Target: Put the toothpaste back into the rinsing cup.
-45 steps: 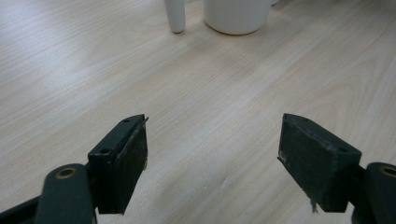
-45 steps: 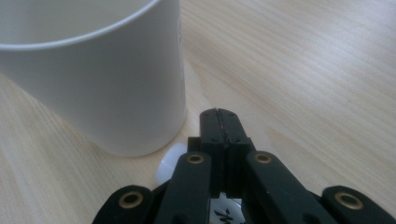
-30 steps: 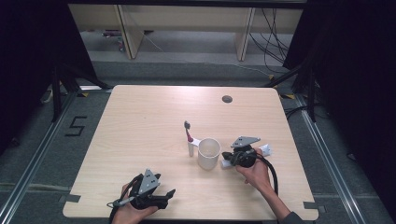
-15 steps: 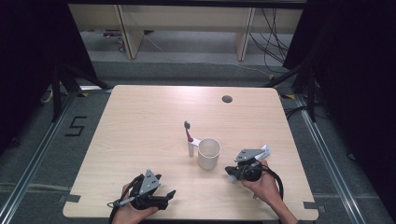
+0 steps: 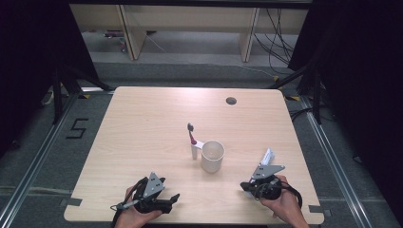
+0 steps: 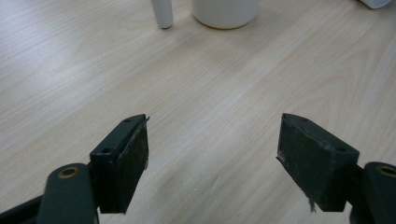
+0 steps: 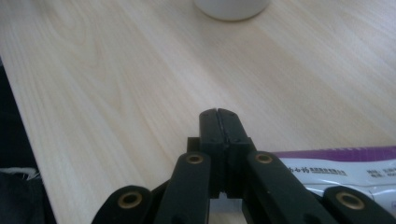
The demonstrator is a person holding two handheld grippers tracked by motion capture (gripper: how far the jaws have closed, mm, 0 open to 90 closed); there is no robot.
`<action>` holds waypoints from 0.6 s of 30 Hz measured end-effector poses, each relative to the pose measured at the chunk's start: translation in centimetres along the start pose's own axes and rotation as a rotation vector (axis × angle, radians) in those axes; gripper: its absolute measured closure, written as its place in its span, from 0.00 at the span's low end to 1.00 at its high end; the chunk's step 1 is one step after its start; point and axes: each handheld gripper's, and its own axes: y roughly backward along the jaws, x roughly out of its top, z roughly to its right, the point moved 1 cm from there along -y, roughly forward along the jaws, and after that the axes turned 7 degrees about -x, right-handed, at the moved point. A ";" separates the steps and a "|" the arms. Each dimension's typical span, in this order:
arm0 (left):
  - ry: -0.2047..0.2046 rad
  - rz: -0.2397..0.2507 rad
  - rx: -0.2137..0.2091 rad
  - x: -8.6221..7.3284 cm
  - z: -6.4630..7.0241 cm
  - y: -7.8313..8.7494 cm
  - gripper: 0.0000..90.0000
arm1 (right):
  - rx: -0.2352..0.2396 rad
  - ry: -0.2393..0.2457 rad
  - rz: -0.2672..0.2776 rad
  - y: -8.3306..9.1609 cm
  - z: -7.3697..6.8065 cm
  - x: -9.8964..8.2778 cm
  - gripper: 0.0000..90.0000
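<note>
Right gripper (image 7: 218, 113) clenched empty at five o'clock from the cup (image 5: 212, 155); left gripper (image 6: 212, 149) released; tube (image 7: 341, 175), probably toothpaste, beneath.

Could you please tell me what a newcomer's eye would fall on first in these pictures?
Probably the white cup standing near the middle of the pale wooden table, with a toothbrush upright in a small white holder right beside it. Next come the two tools at the near edge: the left hand-held gripper with its jaws wide open, and the right hand-held gripper shut, beside a white and purple tube.

Round hole (image 5: 231, 100) near table (image 5: 142, 123) edge
</note>
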 end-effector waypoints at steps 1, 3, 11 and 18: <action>-0.001 -0.001 0.000 0.0 0.0 0.0 0.27 | 0.002 -0.006 -0.012 0.3 -0.1 -0.2 1.00; -0.003 0.001 -0.004 0.0 -0.1 -0.1 0.27 | -0.004 0.003 -0.014 0.6 0.0 -0.7 1.00; -0.007 -0.010 -0.005 0.0 0.0 -0.1 0.27 | -0.035 0.016 -0.047 2.0 0.1 -2.5 1.00; -0.020 -0.028 0.003 0.0 -0.1 -0.1 0.27 | -0.051 0.014 -0.063 3.3 0.8 -3.9 1.00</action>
